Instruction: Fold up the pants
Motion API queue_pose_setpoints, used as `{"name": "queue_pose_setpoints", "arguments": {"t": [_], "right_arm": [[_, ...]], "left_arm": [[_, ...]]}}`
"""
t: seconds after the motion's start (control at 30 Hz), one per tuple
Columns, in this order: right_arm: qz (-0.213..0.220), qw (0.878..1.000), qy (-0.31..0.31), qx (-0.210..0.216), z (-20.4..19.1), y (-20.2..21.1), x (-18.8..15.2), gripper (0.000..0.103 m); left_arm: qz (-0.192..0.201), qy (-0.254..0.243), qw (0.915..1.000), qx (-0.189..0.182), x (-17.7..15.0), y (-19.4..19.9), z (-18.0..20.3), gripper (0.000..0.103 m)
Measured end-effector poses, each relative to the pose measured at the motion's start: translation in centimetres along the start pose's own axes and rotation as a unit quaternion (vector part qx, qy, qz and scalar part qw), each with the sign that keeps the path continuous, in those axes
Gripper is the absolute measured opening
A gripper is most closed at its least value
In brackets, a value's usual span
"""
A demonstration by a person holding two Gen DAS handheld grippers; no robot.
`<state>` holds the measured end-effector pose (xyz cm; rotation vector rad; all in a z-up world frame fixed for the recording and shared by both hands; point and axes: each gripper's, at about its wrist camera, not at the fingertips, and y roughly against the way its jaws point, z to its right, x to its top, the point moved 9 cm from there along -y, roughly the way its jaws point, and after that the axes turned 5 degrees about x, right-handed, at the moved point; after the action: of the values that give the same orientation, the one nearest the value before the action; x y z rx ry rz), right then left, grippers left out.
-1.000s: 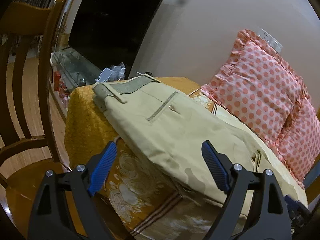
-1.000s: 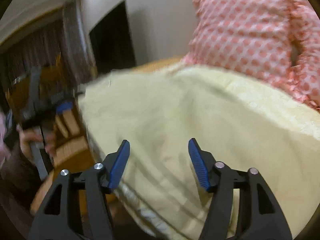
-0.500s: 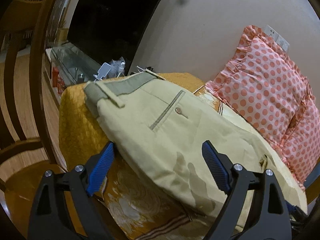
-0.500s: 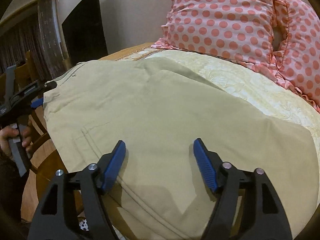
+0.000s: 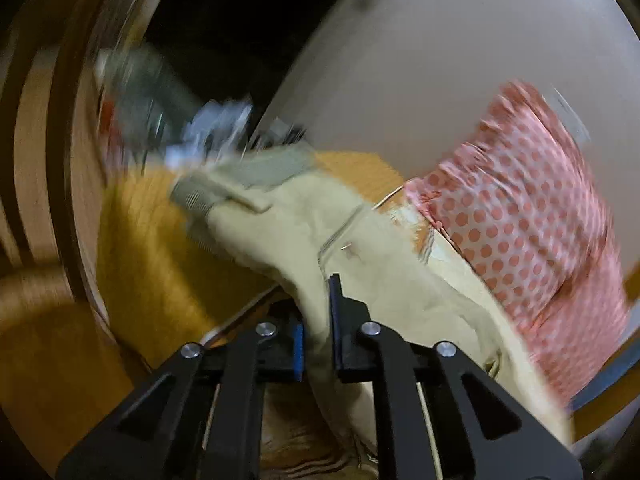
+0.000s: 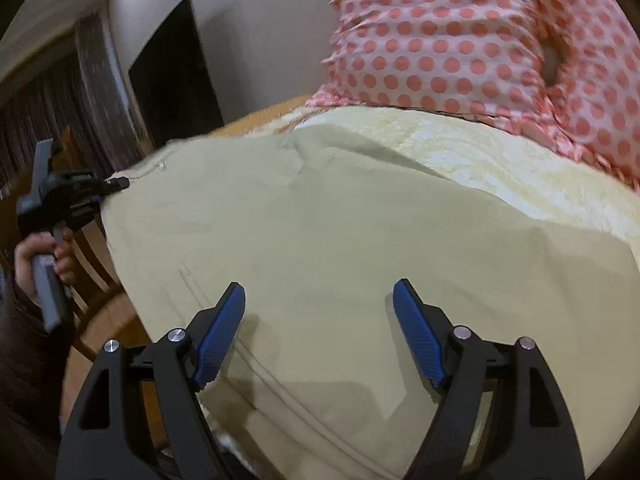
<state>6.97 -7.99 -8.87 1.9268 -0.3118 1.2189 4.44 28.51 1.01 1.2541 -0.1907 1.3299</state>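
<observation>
Bed surface with a yellow-gold patterned bedspread (image 5: 148,248) fills the left wrist view, frame heavily motion-blurred. Khaki pants (image 5: 384,280) lie across the bedspread, waistband end toward the far corner, back pocket slit visible mid-fabric. Left gripper (image 5: 316,332) is clamped on a fold of the pants near their edge; cloth is pinched between the two fingers and bunches up right above them. Pink polka-dot pillow (image 5: 520,232) sits to the right against a pale wall (image 5: 440,60); dark TV screen (image 5: 248,12) upper left, blurred clutter below it, wooden chair (image 5: 48,160) at far left. Right wrist view: sharper. Pants (image 6: 320,248) spread wide and mostly flat over the cream part of the bedspread (image 6: 500,168), one crease ridge running from the upper middle toward the right. Right gripper (image 6: 318,328) hovers just over the fabric with fingers spread wide, nothing between them; whether the tips touch the cloth, can't tell. Left gripper (image 6: 116,185) shows at the left edge, tips closed on the pants' far edge, held by the person's hand (image 6: 44,256). Polka-dot pillow (image 6: 480,40) along the top right, TV screen (image 6: 172,76) and curtains (image 6: 52,120) behind.
</observation>
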Motion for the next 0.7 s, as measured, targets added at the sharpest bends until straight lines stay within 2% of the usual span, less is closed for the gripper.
{"name": "queue_pose_setpoints", "arguments": {"t": [0.07,0.13,0.17,0.2,0.23,0.27,0.3,0.37,0.43,0.47,0.5,0.57,0.67,0.7], "right_arm": [[0.027,0.999,-0.026,0.005,2.2,1.2,0.9,0.078],[0.065,0.996,-0.056,-0.004,4.5,3.4,1.9,0.079],[0.084,0.994,-0.073,-0.013,5.7,4.8,2.1,0.081],[0.112,0.988,-0.098,-0.029,7.5,7.0,2.2,0.083],[0.130,0.984,-0.118,-0.041,8.9,8.4,2.2,0.084],[0.153,0.976,-0.146,-0.055,10.9,10.4,2.0,0.084],[0.164,0.971,-0.163,-0.063,12.0,11.5,1.8,0.084],[0.191,0.954,-0.216,-0.081,15.3,14.5,1.0,0.084],[0.209,0.940,-0.259,-0.080,17.5,16.5,-0.1,0.084],[0.216,0.933,-0.278,-0.072,18.4,17.1,-0.6,0.084],[0.218,0.930,-0.288,-0.064,18.9,17.2,-0.7,0.084],[0.209,0.924,-0.319,-0.028,19.9,16.9,-1.2,0.084],[0.172,0.923,-0.344,0.008,20.3,14.7,-1.3,0.084],[0.161,0.926,-0.342,0.008,20.0,14.2,-1.4,0.084]], "left_arm": [[0.035,-0.078,0.9960,-0.025,1.2,2.2,5.3,0.007],[0.061,-0.151,0.9849,-0.057,1.3,4.4,11.1,0.007],[0.072,-0.191,0.9754,-0.083,0.7,5.7,14.5,0.007],[0.079,-0.238,0.9600,-0.124,-0.9,7.2,18.8,0.007],[0.077,-0.265,0.9492,-0.152,-2.1,8.1,21.2,0.007],[0.067,-0.307,0.9280,-0.201,-4.9,9.6,24.9,0.007],[0.056,-0.334,0.9118,-0.232,-7.3,10.5,27.0,0.007],[0.018,-0.396,0.8703,-0.292,-13.3,12.0,30.7,0.007],[-0.031,-0.464,0.8237,-0.324,-20.6,12.5,32.5,0.008],[-0.044,-0.485,0.8103,-0.326,-22.8,12.3,32.6,0.008],[-0.066,-0.517,0.7910,-0.320,-26.1,11.7,32.3,0.008],[-0.107,-0.542,0.7740,-0.309,-29.4,10.5,31.4,0.009],[-0.114,-0.534,0.7782,-0.311,-29.2,10.6,30.4,0.018],[-0.115,-0.516,0.7839,-0.325,-28.0,11.3,30.2,0.025]]}}
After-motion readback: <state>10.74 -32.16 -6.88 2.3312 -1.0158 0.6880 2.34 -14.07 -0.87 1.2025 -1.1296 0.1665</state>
